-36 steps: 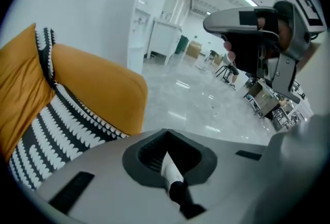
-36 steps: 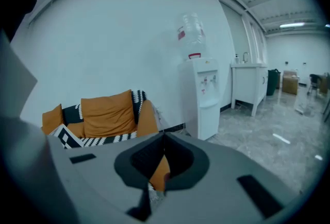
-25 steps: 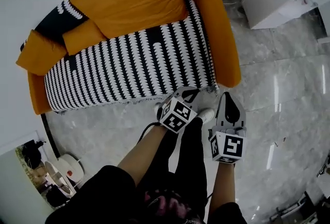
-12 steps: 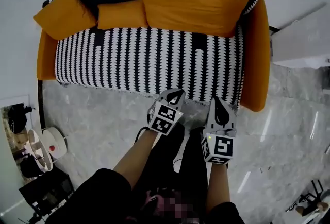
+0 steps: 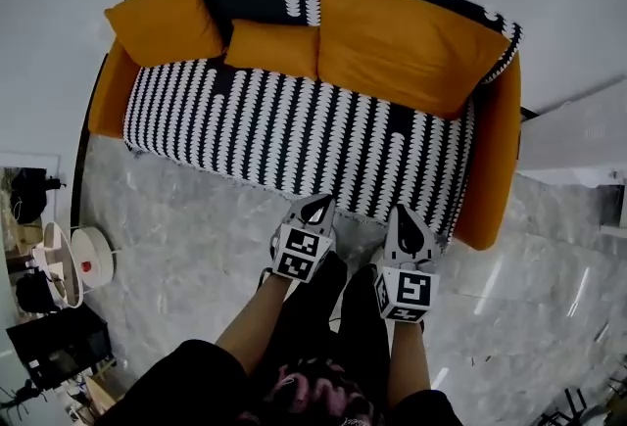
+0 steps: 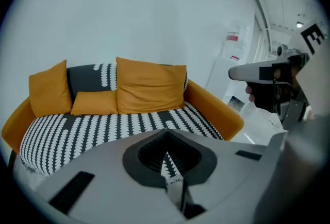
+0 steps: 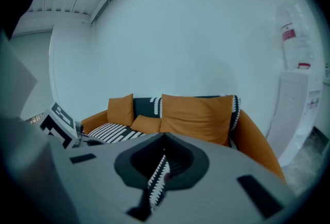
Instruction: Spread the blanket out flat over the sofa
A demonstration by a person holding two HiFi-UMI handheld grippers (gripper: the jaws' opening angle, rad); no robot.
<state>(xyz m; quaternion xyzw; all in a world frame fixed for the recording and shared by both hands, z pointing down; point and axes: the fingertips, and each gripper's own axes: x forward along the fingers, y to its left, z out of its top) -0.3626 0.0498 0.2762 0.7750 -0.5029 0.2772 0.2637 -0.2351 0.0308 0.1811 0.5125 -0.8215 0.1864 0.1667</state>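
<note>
The black-and-white patterned blanket [image 5: 294,135] lies flat over the seat of the orange sofa [image 5: 495,179] and runs up its backrest behind three orange cushions [image 5: 407,42]. Its front edge hangs over the seat front. My left gripper [image 5: 315,211] and right gripper [image 5: 404,216] are held side by side over the floor, just short of that edge. Both are shut with nothing in them. In the left gripper view the blanket [image 6: 103,125] shows beyond the shut left gripper [image 6: 166,148]. The right gripper view has the sofa [image 7: 252,135] ahead of the shut right gripper [image 7: 164,158].
Grey marble floor [image 5: 176,248] surrounds the sofa. A white cabinet [image 5: 578,135] stands right of it, and a water dispenser [image 7: 296,99] shows in the right gripper view. Round white items [image 5: 83,262] and a black box [image 5: 49,351] sit at the left. The person's legs are below the grippers.
The head view has swung so the sofa now lies square ahead and a little farther off. Both grippers stay shut, side by side, in front of the person.
</note>
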